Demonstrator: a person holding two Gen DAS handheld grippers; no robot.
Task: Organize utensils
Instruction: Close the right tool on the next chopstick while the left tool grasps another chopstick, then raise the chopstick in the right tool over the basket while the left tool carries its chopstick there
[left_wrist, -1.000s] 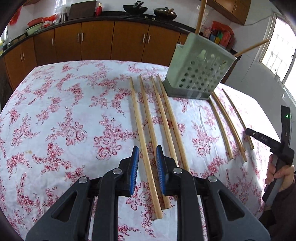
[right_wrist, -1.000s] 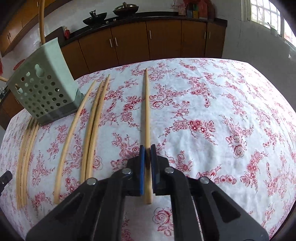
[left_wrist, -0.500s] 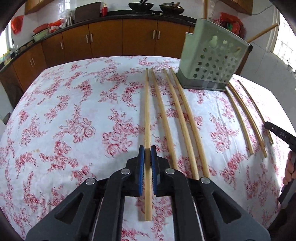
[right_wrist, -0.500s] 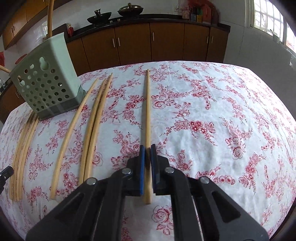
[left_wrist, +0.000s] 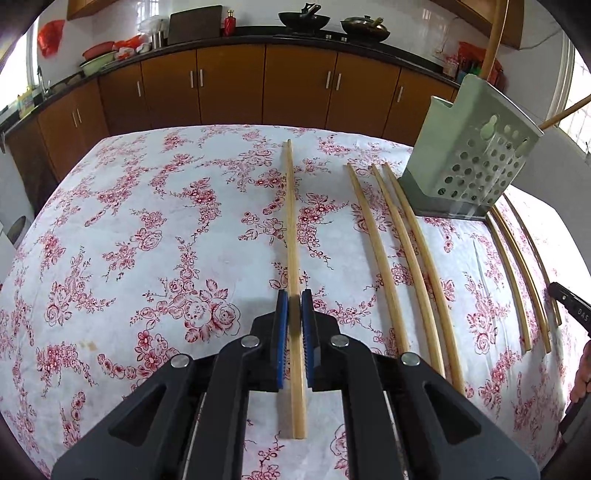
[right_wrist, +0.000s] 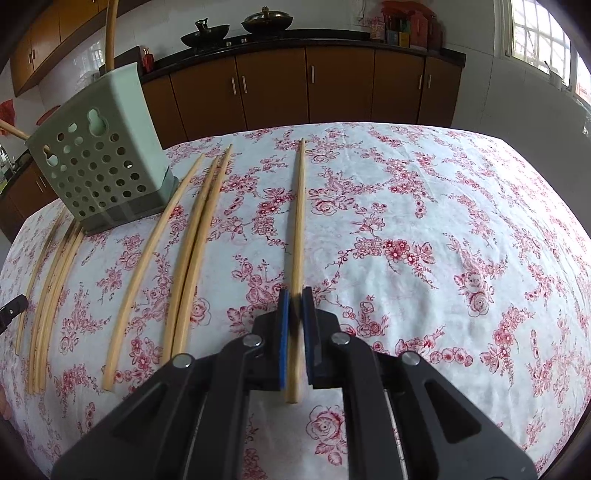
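Note:
My left gripper (left_wrist: 294, 295) is shut on a long wooden chopstick (left_wrist: 291, 221) and holds it just above the floral tablecloth. My right gripper (right_wrist: 295, 295) is shut on another wooden chopstick (right_wrist: 300, 206) in the same way. A pale green perforated utensil holder (left_wrist: 469, 155) stands at the right of the left wrist view and at the left of the right wrist view (right_wrist: 99, 162), with chopsticks sticking out of it. Loose chopsticks (left_wrist: 399, 240) lie on the cloth beside the holder; they also show in the right wrist view (right_wrist: 195, 240).
The table (left_wrist: 129, 240) has a white cloth with red flowers. More chopsticks (left_wrist: 517, 266) lie on the holder's far side, near the other gripper's tip (left_wrist: 569, 306). Brown kitchen cabinets (left_wrist: 229, 85) and a counter with pans stand behind the table.
My left gripper closed on a chopstick and carried it to the left, away from the other loose chopsticks. My right gripper stayed shut on its chopstick and barely moved.

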